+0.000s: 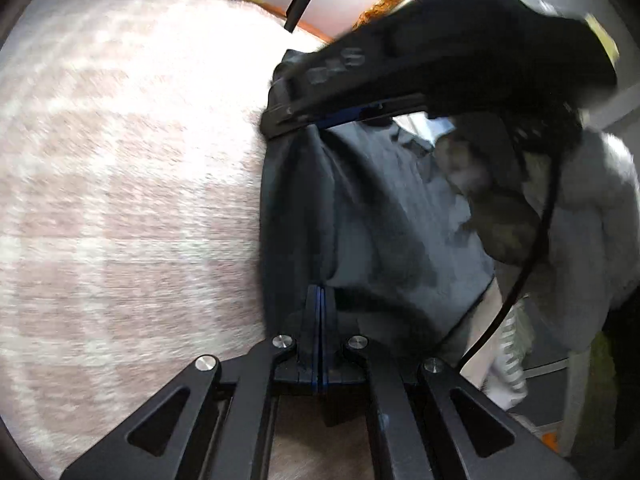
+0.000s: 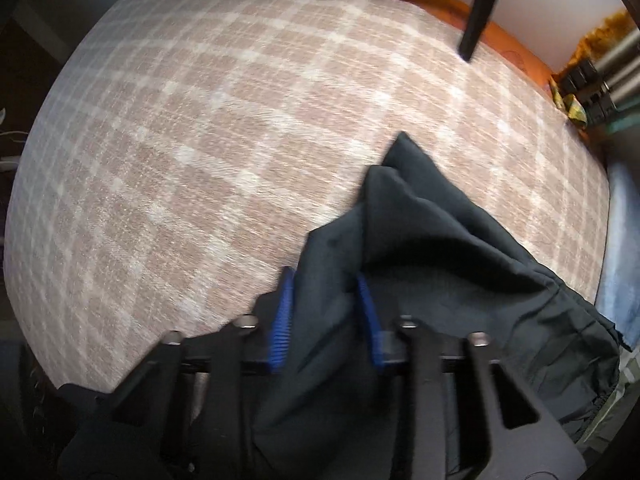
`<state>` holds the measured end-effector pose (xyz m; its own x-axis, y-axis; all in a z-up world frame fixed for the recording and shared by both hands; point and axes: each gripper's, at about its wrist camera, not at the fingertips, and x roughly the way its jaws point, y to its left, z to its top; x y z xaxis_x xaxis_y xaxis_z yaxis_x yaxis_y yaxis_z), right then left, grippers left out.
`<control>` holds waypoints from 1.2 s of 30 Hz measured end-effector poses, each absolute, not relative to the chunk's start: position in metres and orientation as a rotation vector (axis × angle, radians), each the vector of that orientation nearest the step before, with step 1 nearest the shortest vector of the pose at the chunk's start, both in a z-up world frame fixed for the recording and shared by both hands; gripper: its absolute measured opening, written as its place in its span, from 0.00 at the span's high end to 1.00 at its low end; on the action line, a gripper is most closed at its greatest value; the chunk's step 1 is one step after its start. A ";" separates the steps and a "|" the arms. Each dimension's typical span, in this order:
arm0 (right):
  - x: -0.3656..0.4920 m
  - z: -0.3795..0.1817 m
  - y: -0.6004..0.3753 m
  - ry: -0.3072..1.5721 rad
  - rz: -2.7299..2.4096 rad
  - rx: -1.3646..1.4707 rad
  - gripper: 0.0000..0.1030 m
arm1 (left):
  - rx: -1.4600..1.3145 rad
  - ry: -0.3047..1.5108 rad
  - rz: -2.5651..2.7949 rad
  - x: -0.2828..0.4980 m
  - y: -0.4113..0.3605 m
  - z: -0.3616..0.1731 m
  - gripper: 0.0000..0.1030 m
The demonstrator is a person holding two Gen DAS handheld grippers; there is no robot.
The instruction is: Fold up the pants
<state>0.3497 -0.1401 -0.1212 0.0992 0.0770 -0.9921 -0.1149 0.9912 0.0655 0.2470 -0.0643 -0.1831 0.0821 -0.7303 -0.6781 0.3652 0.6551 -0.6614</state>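
Note:
The dark pants (image 1: 380,220) hang bunched between my two grippers above a checked bed cover (image 1: 120,160). My left gripper (image 1: 320,292) is shut, its blue pads together on a lower fold of the cloth. In the left wrist view my right gripper (image 1: 276,120) comes in from the upper right and pinches the top edge of the pants. The right wrist view looks straight down: the pants (image 2: 440,260) fill the gap between the blue pads (image 2: 284,312) of my right gripper (image 2: 326,304). From there they spread to the lower right over the bed cover (image 2: 240,120).
An orange sheet edge (image 2: 500,44) borders the far side of the bed. Black tripod legs (image 2: 476,12) stand over it. Metal poles (image 2: 616,64) are at the far right. A person's grey fleecy sleeve (image 1: 580,220) and a black cable (image 1: 532,240) are right of the pants.

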 end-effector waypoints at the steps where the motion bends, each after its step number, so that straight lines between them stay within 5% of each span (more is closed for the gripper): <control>1: 0.348 -0.120 -0.148 1.468 0.156 0.018 0.87 | -0.400 1.245 -0.855 0.249 -0.065 -0.186 1.00; 6: 0.334 -0.114 -0.170 1.419 0.205 0.140 0.95 | -0.481 1.222 -0.921 0.249 -0.072 -0.191 1.00; 22: 0.277 -0.040 -0.287 1.179 0.241 0.308 0.97 | -0.265 1.081 -1.003 0.229 -0.127 -0.132 1.00; 36: 0.224 -0.037 -0.428 1.101 0.172 0.365 0.97 | -0.093 0.994 -1.169 0.169 -0.208 -0.069 1.00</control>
<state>0.2236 -0.4277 -0.0371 0.4466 0.3141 -0.8378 0.0435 0.9276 0.3710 0.1693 -0.2080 -0.0692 0.0372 -0.7978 -0.6018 0.7218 0.4379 -0.5359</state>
